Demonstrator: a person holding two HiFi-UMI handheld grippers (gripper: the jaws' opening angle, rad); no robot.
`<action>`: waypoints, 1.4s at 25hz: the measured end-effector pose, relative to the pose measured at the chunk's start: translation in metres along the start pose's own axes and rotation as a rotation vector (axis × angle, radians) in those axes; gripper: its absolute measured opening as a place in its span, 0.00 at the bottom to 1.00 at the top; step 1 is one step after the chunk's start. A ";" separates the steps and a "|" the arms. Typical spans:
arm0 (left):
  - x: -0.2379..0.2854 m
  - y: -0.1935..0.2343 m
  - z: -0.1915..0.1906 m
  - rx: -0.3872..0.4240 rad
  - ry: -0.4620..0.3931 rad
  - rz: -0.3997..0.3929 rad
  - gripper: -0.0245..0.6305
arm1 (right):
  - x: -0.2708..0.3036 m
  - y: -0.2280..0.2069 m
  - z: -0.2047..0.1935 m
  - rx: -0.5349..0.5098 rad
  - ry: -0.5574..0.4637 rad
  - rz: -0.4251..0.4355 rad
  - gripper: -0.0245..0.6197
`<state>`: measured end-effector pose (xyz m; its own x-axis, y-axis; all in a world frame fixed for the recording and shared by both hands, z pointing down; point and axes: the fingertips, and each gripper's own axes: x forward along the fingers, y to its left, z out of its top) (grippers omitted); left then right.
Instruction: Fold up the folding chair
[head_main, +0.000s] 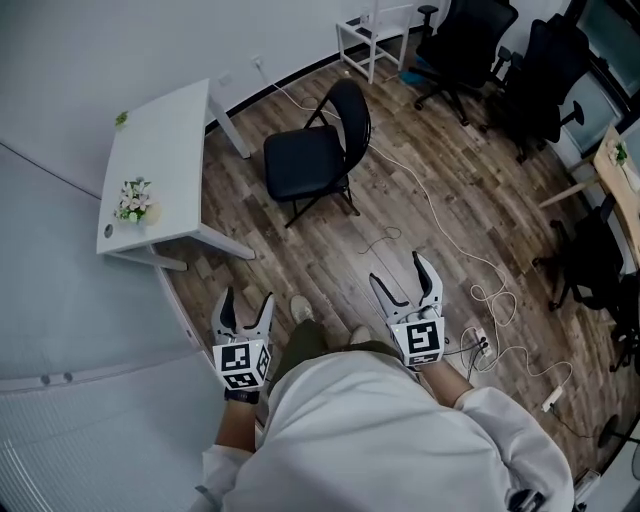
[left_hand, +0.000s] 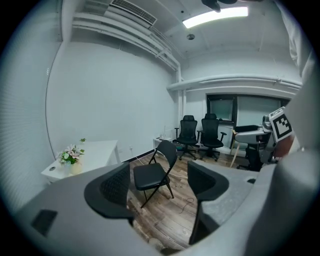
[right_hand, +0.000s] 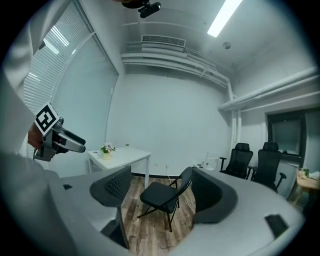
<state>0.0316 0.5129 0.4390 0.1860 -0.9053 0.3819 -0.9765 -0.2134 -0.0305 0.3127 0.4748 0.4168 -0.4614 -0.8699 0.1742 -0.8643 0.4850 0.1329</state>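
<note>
Open floor (head_main: 325, 255) lies before the chair (head_main: 305, 162); a table (head_main: 165, 140) crowds its left, cables (head_main: 432, 208) trail right.

Folding chair (head_main: 312, 160) on wood floor (head_main: 322, 268)

- Chair (head_main: 312, 160) unfolded on wood floor (head_main: 330, 260), beside white table (head_main: 165, 130)
- Flowers (head_main: 134, 200) on table
- Left gripper (head_main: 247, 297), right gripper (head_main: 398, 268): jaws apart, empty, well short of chair
- Cable (head_main: 440, 225) across floor
</note>
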 end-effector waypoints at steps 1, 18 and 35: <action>0.005 0.006 -0.001 -0.007 0.005 0.004 0.59 | 0.009 0.001 0.001 -0.003 -0.001 0.005 0.62; 0.250 0.163 0.034 -0.073 0.058 -0.154 0.59 | 0.257 -0.041 0.028 -0.049 0.119 -0.124 0.62; 0.460 0.233 -0.005 -0.163 0.280 -0.231 0.59 | 0.484 -0.168 0.032 -0.047 0.181 -0.192 0.61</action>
<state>-0.1108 0.0483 0.6120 0.3880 -0.7003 0.5992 -0.9210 -0.3187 0.2239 0.2283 -0.0304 0.4478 -0.2428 -0.9184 0.3122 -0.9205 0.3197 0.2246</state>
